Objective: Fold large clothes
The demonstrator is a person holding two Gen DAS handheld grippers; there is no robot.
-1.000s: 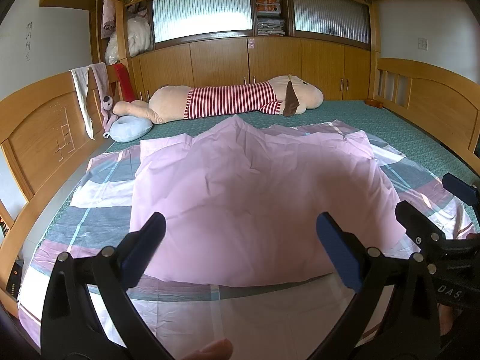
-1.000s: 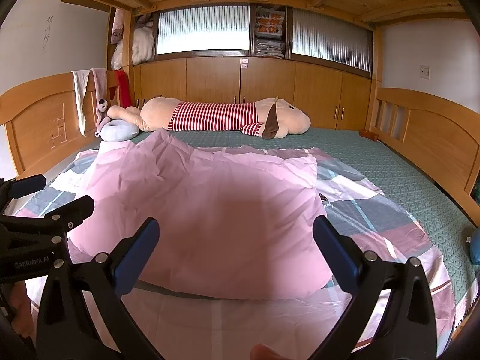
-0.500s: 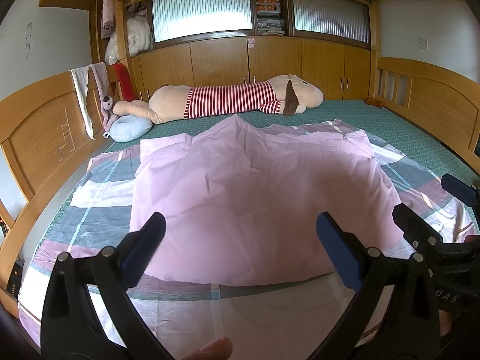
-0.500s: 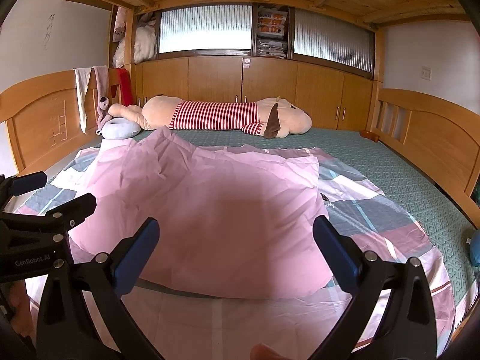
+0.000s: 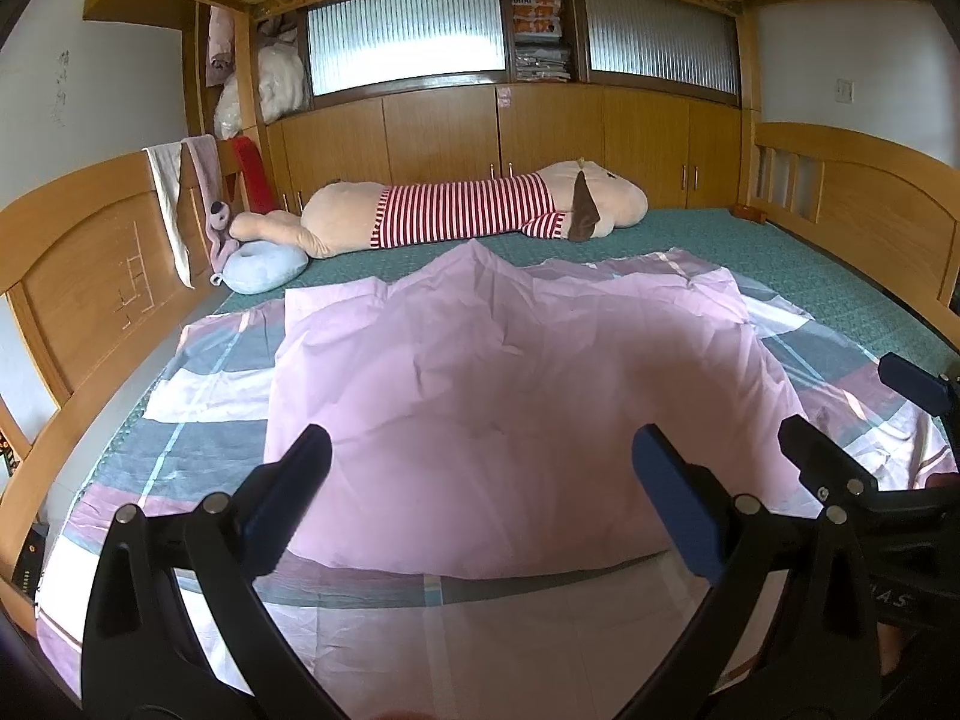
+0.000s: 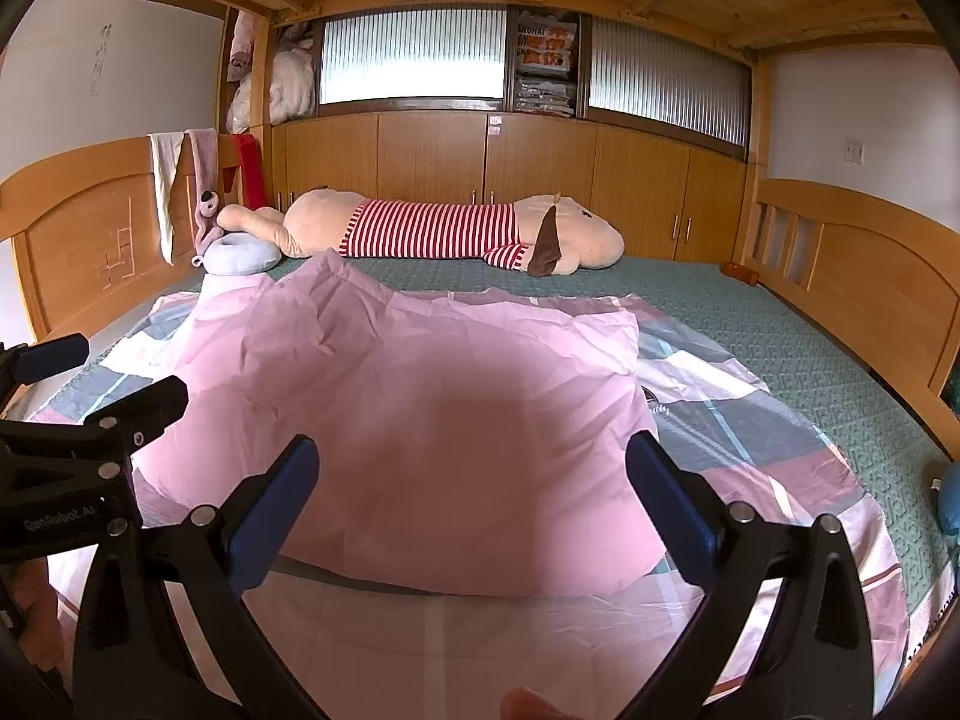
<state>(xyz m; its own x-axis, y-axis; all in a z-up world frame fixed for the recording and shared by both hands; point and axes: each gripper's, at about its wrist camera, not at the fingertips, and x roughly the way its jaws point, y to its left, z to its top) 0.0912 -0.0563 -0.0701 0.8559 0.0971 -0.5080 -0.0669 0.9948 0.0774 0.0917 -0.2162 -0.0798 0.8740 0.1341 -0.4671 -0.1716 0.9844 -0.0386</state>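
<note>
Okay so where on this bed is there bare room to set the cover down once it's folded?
The green mattress is bare along the right, between the checked cover and the wooden side rail. A thinner bare strip runs between the cover's far edge and the striped plush dog. The far left corner is crowded by the blue cushion.

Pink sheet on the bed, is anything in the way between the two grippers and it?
Nothing visible. The left gripper and right gripper both hover open over the pink sheet, with only air between. The plush dog lies well behind the sheet's far edge.
</note>
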